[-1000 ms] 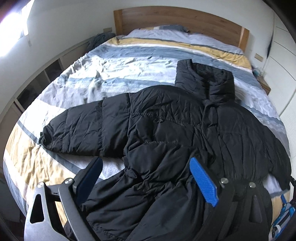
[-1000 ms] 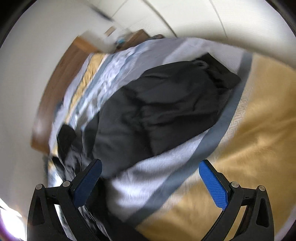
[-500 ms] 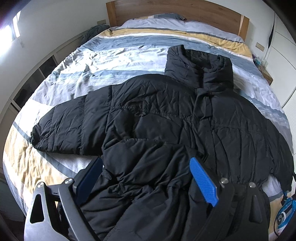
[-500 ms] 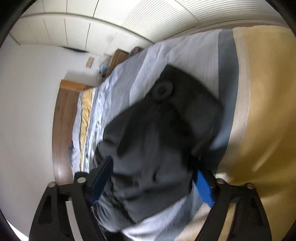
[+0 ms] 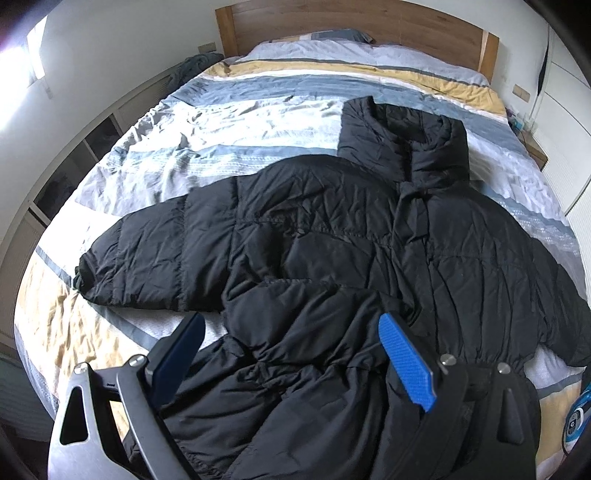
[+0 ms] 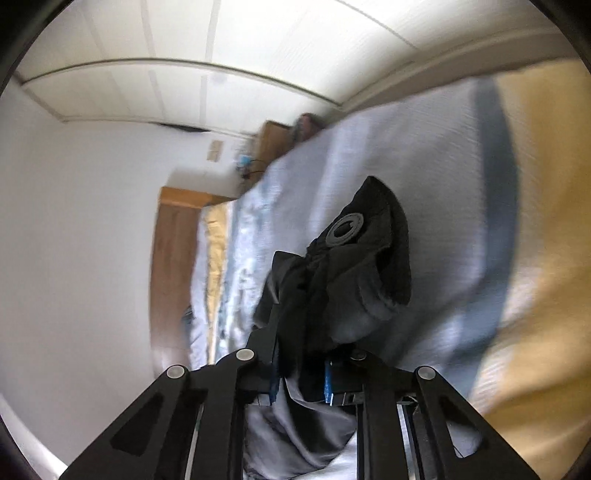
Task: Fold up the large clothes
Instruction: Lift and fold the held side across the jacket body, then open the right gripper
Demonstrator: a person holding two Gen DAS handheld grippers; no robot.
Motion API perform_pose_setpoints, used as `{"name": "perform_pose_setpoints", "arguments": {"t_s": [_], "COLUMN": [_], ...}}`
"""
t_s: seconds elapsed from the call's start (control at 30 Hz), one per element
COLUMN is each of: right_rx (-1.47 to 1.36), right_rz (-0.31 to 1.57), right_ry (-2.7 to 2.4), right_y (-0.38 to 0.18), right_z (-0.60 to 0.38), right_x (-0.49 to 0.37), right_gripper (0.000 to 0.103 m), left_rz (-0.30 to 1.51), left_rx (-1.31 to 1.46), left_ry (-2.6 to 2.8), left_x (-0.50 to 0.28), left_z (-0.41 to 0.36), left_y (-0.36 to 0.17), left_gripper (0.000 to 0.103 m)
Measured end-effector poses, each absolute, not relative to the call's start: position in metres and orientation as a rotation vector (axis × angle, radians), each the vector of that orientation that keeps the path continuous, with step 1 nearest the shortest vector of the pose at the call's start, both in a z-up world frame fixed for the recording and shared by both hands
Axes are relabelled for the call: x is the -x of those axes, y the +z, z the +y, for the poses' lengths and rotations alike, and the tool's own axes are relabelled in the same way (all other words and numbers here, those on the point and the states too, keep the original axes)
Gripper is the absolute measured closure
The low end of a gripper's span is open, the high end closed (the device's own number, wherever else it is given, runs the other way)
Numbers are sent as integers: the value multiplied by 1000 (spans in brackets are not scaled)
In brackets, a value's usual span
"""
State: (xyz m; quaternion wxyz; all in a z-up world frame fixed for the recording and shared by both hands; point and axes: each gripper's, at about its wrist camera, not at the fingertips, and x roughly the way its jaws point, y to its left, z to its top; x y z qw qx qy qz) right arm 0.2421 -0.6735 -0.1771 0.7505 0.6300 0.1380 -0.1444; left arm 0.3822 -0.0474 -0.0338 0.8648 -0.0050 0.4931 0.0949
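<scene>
Bed (image 5: 229, 122): striped cover, carries everything.
Jacket (image 5: 332, 236): black, spread flat across the bed, sleeves out.
Right tool (image 6: 299, 384): was open a second ago, now clamped on the jacket's cuff; sleeve fold can begin.
Left tool (image 5: 291, 354): fingers spread, hovering over hem.

We find open duvet (image 5: 229, 122) left of and beyond the jacket (image 5: 332, 240) — room to pass there. The headboard (image 5: 332, 18) closes the far end, a shelf unit (image 5: 70, 166) the left side. On the right, the nightstand (image 6: 271, 142) and wardrobe (image 6: 207, 62) hem the bed's edge.
</scene>
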Motion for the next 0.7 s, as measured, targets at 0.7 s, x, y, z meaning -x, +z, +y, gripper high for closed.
{"name": "perform_pose_setpoints", "arguments": {"t_s": [0.7], "right_rx": [-955], "right_rz": [526], "right_ry": [238], "right_y": [21], "right_z": [-464], "right_x": [-340], "right_gripper": [88], "left_rz": [930], "left_rx": [117], "left_ry": [376], "left_x": [-327], "left_z": [85], "left_y": [63], "left_gripper": [7]}}
